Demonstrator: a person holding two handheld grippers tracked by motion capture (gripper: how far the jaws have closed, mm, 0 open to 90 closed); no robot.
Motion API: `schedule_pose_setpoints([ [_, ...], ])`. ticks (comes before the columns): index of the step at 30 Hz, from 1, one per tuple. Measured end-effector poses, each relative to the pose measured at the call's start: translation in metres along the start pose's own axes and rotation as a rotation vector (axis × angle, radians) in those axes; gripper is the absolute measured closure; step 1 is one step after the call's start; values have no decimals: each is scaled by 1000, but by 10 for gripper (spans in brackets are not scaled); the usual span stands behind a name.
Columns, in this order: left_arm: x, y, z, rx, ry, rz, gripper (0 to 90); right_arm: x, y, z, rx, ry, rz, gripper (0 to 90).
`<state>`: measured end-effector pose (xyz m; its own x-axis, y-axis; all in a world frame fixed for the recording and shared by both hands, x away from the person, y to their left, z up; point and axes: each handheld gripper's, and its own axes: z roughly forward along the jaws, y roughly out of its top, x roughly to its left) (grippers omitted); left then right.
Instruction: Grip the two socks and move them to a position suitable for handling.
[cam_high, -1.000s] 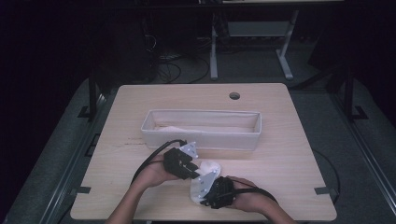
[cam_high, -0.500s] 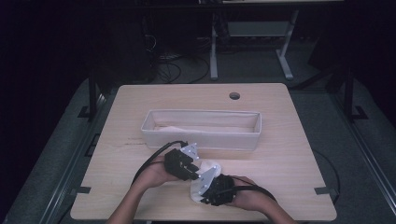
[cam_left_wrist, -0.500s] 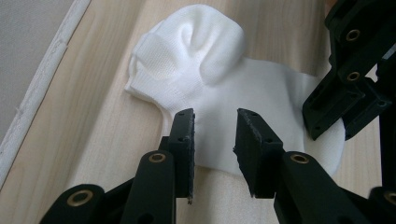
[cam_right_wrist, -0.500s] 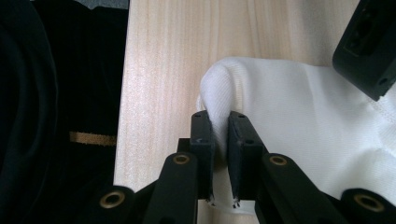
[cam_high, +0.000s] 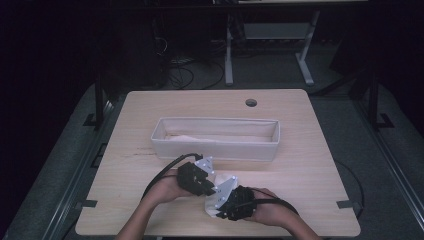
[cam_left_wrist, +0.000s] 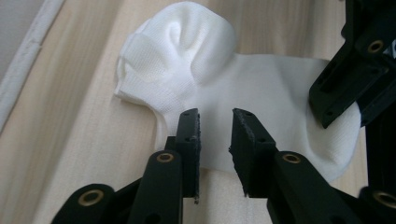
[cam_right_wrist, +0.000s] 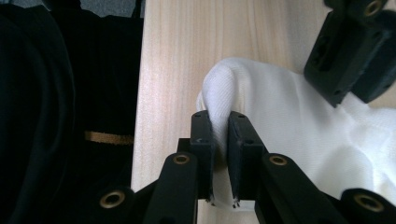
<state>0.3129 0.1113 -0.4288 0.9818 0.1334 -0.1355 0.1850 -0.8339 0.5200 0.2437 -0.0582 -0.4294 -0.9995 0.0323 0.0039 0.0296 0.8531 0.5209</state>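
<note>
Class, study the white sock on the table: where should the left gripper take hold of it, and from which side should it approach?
Probably the flat middle of the white sock, coming down from above. There the cloth lies thin on the table, directly under the left gripper, whose jaws have just been closing. The puffed end is bulkier, and the right gripper already pinches the other end.

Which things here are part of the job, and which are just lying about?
In the job:
- white sock, on the table
- right gripper, pinching a fold of the sock
- left gripper, jaws just closing over the sock, not gripping

Lying about:
- white fabric bin, untouched
</note>
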Motion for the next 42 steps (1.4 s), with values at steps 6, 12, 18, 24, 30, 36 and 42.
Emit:
schedule_pose_setpoints([
  [6,-5,-1,2,-1,-24,-3,775,2,0,-7,-12,-2,5,814],
  [12,-12,2,2,-18,-41,22,834,4,3,-13,-26,-2,5,814],
  [18,-15,4,8,2,-57,35,841,5,4,-16,-38,3,2,814],
  [24,-19,4,21,28,-89,39,845,6,2,-19,-42,4,14,814],
  [30,-20,3,20,27,-92,41,832,6,0,-19,-49,13,19,814],
  [36,-17,3,5,1,-58,39,824,9,-1,-20,-52,17,28,814],
  [42,-15,1,-3,-6,-43,30,823,15,0,-21,-49,19,28,815],
])
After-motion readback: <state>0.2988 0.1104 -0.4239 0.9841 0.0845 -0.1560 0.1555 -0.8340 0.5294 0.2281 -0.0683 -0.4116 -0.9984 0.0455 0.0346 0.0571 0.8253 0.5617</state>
